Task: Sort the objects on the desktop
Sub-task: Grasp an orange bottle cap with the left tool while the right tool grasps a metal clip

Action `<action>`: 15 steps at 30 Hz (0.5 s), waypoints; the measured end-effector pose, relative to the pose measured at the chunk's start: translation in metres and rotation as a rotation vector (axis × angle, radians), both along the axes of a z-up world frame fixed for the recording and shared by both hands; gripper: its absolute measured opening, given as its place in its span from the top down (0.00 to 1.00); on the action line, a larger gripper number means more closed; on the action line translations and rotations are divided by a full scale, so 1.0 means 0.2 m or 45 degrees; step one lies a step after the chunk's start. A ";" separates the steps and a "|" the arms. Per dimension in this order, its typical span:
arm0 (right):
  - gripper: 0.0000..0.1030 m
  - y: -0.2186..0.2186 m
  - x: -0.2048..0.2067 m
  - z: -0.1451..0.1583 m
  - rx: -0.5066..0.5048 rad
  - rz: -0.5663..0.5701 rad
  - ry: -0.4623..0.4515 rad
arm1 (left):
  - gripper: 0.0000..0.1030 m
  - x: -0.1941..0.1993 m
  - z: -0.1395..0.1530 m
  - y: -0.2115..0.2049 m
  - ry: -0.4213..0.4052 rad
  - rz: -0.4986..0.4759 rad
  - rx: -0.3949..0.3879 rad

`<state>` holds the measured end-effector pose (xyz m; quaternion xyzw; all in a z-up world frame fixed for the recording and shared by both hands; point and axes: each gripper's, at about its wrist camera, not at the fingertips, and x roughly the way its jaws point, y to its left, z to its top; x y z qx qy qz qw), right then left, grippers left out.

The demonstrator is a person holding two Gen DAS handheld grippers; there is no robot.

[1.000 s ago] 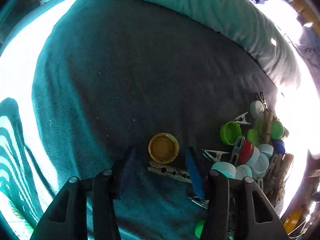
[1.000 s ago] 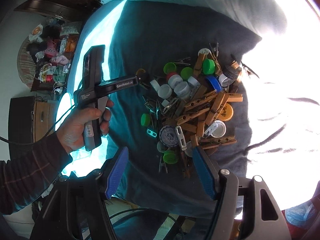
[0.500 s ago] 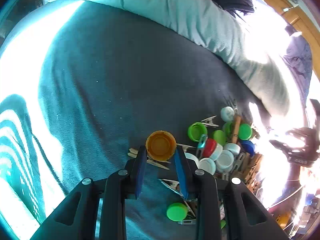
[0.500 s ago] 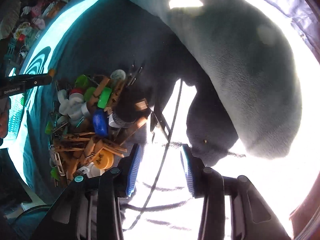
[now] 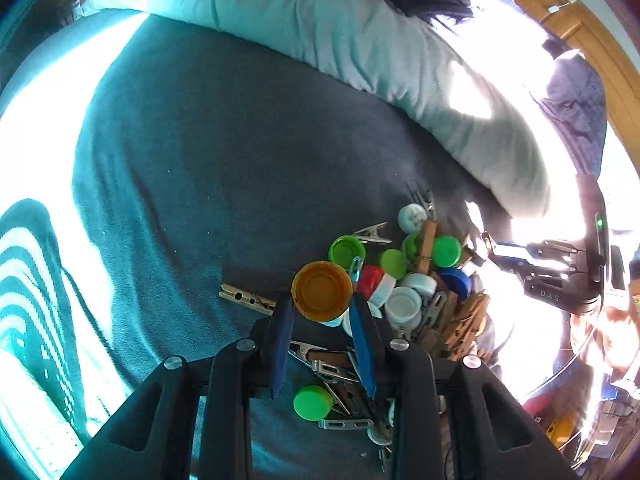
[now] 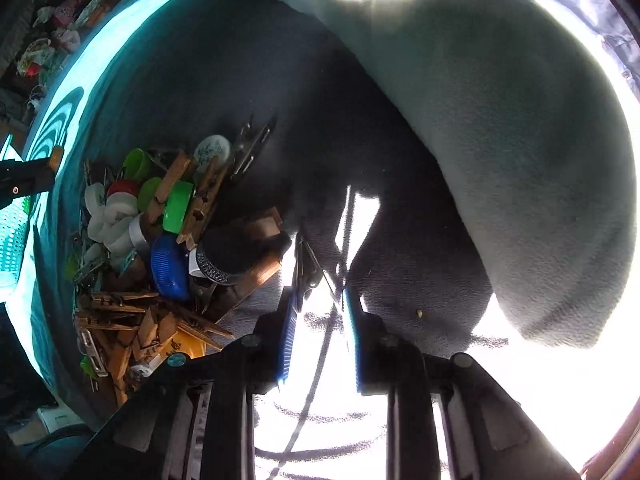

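Observation:
My left gripper [image 5: 322, 304] is shut on an orange bottle cap [image 5: 322, 291] and holds it above a heap of bottle caps and clothespins [image 5: 404, 280] on a dark blue blanket [image 5: 224, 160]. A wooden clothespin [image 5: 245, 295] lies just left of the cap. My right gripper [image 6: 320, 300] has its jaws narrowed around a dark metal clip [image 6: 306, 264] at the heap's right edge; whether the pads grip it is unclear. The heap also shows in the right wrist view [image 6: 160, 232], with a blue cap [image 6: 170, 266] and a dark patterned lid [image 6: 224, 254].
A pale teal pillow [image 5: 360, 40] runs along the far side of the blanket and shows in the right wrist view [image 6: 520, 140]. A green cap [image 5: 313, 402] and metal clips [image 5: 340, 368] lie under my left gripper. Strong sunlight whitens the right side.
My left gripper closed on the orange cap and lifted it toward the heap. My right gripper swung to the heap's right edge and narrowed its jaws around the dark clip.

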<state>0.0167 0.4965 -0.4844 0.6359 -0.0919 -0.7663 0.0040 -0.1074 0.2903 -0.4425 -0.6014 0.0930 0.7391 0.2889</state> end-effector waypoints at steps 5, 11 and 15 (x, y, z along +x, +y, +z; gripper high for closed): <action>0.79 0.03 0.05 0.36 -0.059 -0.136 0.139 | 0.71 0.01 0.32 -0.03 0.082 0.043 0.037; 0.79 -0.20 0.01 0.98 -0.123 -0.172 0.381 | 0.71 0.03 0.80 -0.13 0.236 0.097 0.108; 0.79 -0.38 -0.02 1.33 -0.141 -0.090 0.513 | 0.71 0.06 1.08 -0.25 0.313 0.135 0.161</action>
